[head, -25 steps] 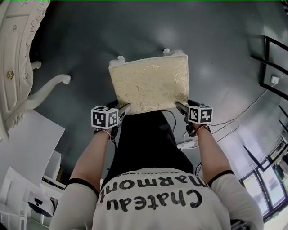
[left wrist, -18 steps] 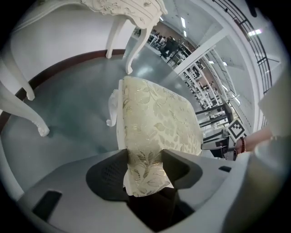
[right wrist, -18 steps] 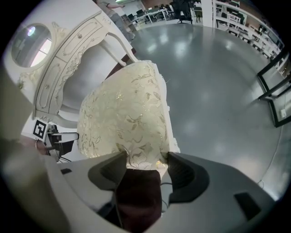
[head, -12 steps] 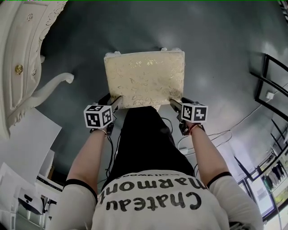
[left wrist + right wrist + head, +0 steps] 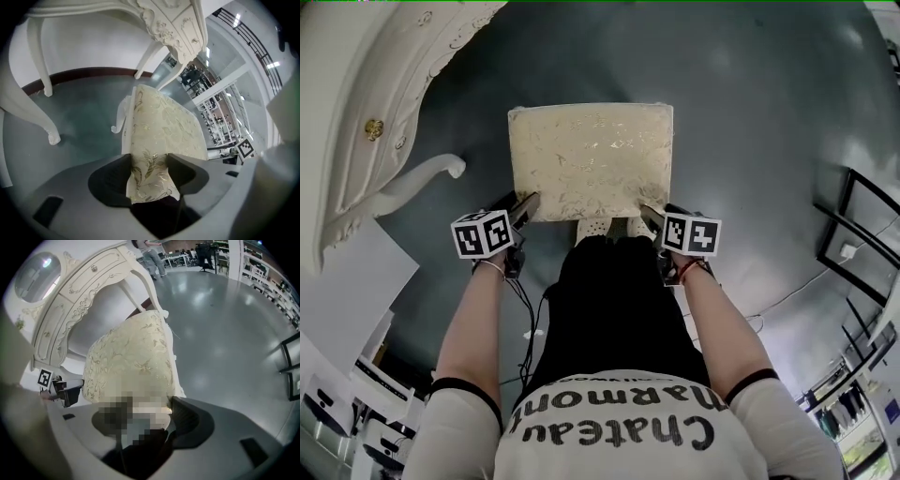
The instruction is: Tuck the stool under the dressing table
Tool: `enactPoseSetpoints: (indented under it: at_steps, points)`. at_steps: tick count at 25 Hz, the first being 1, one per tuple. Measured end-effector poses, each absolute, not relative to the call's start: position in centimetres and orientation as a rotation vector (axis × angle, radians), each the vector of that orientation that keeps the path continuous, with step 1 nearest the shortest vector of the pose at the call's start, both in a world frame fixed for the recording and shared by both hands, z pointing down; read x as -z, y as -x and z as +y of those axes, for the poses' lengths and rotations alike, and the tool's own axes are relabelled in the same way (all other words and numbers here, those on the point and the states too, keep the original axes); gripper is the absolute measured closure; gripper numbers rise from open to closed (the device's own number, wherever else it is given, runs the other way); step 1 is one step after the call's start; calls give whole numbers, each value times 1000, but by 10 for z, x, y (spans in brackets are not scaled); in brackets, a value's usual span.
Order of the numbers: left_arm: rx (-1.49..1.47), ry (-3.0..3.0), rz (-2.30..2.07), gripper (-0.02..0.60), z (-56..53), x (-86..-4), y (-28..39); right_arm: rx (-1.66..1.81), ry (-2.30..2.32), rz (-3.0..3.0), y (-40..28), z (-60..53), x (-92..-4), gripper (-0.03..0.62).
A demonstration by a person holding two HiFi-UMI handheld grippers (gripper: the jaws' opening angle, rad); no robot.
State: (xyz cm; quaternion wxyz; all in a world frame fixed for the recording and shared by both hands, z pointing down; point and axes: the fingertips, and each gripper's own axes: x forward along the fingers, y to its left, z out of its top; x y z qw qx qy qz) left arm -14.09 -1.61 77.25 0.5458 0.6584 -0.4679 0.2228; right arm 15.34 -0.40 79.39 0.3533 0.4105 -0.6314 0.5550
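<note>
The stool (image 5: 591, 161) has a cream, gold-patterned cushion and white legs; it stands on the dark floor ahead of me. My left gripper (image 5: 523, 204) is clamped on the cushion's near left corner. In the left gripper view both pads of the left gripper (image 5: 149, 161) press on the stool (image 5: 164, 126). My right gripper (image 5: 652, 214) is at the near right corner, its jaws closing with the cushion (image 5: 131, 357) between them; its right pad (image 5: 180, 413) touches the fabric. The white carved dressing table (image 5: 394, 94) stands at the upper left, its curved leg (image 5: 422, 178) left of the stool.
White boards (image 5: 347, 291) lie on the floor at the left. A black frame (image 5: 862, 206) and a cable (image 5: 787, 291) are at the right. More table legs (image 5: 37, 70) show in the left gripper view. A person (image 5: 152, 254) stands far off.
The stool and both grippers have moved forward, toward the dressing table, which now takes up more of the upper left. The stool has straightened to square with my view.
</note>
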Motion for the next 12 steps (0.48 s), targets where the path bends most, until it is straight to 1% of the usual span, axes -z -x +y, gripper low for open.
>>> enactPoseSetpoints:
  at_steps: [5,12]
  points:
    - [-359,-1476,-1302,322,-34,-771,171,-1332,-997,-1719,-126,-61,-789,312]
    - [-198,-1272,-1542,322,-28,-764,178,-1268,-876,-1836,-109,-116,-779,313]
